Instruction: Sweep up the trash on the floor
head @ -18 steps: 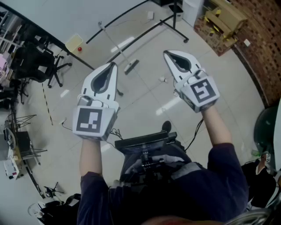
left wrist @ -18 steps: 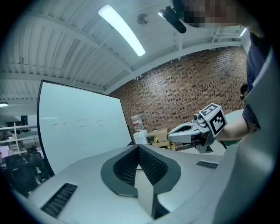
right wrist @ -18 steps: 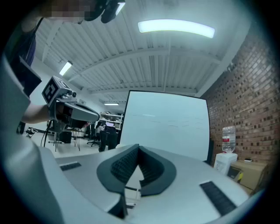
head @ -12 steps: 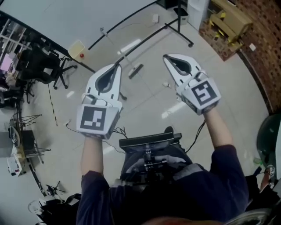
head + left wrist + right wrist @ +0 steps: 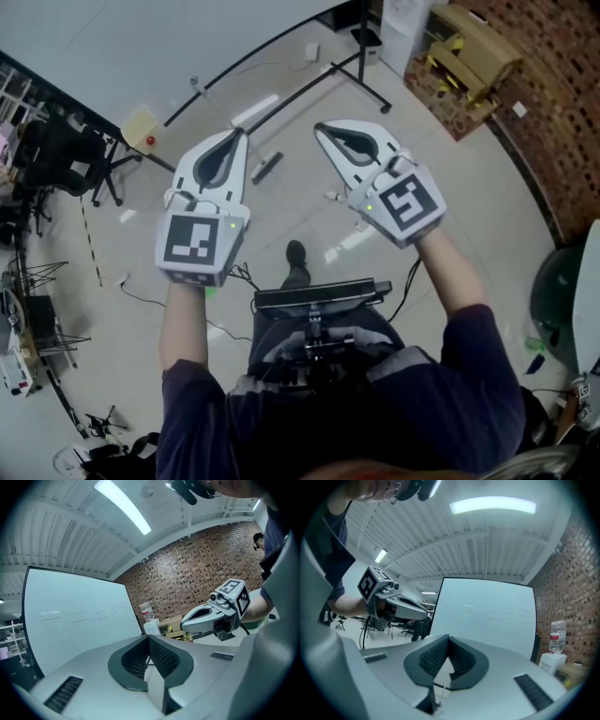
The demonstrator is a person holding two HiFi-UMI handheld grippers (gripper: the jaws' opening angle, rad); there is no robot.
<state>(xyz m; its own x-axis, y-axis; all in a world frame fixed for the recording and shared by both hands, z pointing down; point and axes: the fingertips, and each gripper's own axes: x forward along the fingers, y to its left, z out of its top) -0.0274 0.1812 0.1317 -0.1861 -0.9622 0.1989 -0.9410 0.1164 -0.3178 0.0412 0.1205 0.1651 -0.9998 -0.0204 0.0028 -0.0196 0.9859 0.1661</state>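
A broom point(image 5: 266, 167) lies flat on the pale floor point(image 5: 450, 187) toward its far edge, beside the black feet of a whiteboard point(image 5: 141, 37). A small white scrap point(image 5: 331, 197), possibly trash (too small to tell), sits near it, apart from the brush head. Held out over them, side by side and about level, are 2 grippers. The left gripper point(image 5: 241, 137) has its jaws pressed fully together on nothing. The right gripper point(image 5: 320, 127) shows only a sliver of gap between its jaws and is also empty. A person's shoe point(image 5: 296, 253) stands on the floor below them.
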